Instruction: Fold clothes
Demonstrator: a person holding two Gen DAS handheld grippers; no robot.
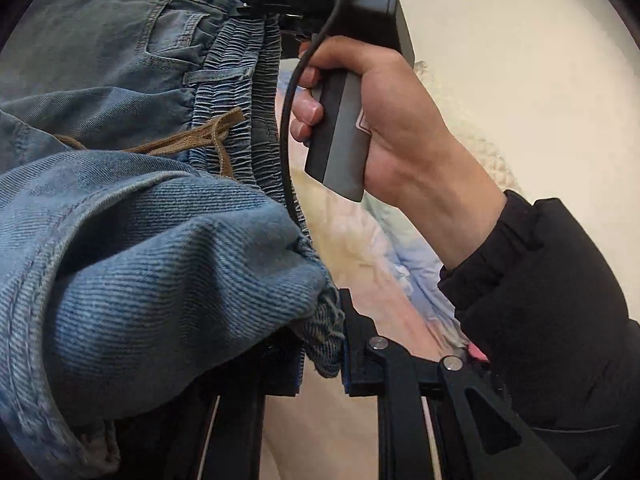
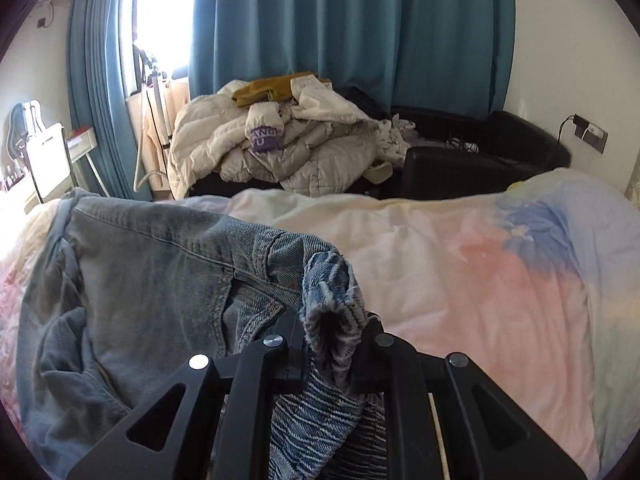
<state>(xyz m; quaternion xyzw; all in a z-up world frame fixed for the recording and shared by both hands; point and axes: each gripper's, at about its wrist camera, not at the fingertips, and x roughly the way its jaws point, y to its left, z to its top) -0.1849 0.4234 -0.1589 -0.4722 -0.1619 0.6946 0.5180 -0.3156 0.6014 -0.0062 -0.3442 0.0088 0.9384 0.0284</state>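
Over the bed, each hand-held gripper clamps jeans.

Left gripper clamped on denim jeans

The jaws are closed on a frayed fold of the blue jeans, which fill the left half of the view. The elastic waistband with its brown drawstring runs upward to the right gripper, held by a hand in a black sleeve. A pastel bedcover lies beneath.
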